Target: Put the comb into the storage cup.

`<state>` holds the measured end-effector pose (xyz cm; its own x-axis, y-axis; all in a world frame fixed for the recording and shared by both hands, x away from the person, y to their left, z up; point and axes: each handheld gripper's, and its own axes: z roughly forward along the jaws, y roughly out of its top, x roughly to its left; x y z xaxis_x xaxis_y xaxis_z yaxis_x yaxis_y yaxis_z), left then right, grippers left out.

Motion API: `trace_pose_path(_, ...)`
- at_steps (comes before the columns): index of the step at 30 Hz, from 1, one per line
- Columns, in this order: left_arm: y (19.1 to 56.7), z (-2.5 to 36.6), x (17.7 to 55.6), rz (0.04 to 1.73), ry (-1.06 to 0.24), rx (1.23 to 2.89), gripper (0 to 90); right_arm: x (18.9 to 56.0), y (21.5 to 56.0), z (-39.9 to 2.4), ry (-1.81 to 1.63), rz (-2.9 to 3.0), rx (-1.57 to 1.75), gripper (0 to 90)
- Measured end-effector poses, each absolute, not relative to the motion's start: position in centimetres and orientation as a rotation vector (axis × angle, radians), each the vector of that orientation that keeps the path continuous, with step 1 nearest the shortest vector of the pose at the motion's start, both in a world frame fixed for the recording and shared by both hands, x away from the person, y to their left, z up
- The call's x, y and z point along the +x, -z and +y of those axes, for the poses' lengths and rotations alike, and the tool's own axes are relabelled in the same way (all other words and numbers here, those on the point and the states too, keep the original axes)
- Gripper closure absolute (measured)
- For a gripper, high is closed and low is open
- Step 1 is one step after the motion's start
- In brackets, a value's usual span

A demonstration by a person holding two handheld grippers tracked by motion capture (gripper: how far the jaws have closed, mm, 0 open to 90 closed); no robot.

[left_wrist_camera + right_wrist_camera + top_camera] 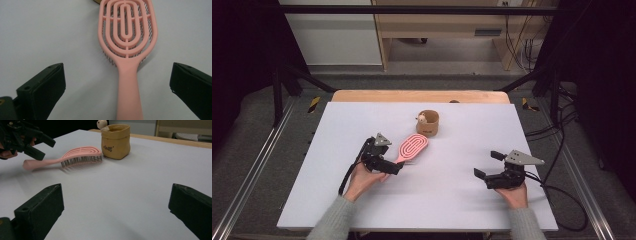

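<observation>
A pink hairbrush (413, 146) lies bristles down on the white table top (452, 200), its head pointing at a tan pouch (429, 125). My left gripper (391, 159) is open, with its jaws standing either side of the brush handle (129, 95) and clear of it. In the left gripper view the left gripper (118, 73) has wide gaps to both sides of the handle. My right gripper (488, 164) rests open near the front right with nothing between its jaws. From the right gripper view, the right gripper (116, 195) faces the hairbrush (80, 156) and the tan pouch (116, 142).
A small round toy head (422, 118) sticks out of the pouch's left side. A wooden table edge (422, 96) runs behind the white top. Metal rails and cables lie on the floor at both sides. The left gripper (37, 145) hovers over the handle's end.
</observation>
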<state>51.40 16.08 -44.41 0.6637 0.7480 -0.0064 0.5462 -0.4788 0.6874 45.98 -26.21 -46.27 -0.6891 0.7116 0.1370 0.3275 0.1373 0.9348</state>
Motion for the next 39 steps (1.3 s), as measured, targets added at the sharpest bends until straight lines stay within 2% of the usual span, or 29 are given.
trace_pose_path(10,45.1,15.6,51.6,1.007,-0.363,2.236,8.1,46.0,46.3,-26.2,-1.569,2.082,1.005,0.5)
trace_pose_path(39,45.8,14.5,51.8,0.982,-0.351,2.334,46.9,46.0,46.2,-26.2,-1.572,2.079,1.007,0.5)
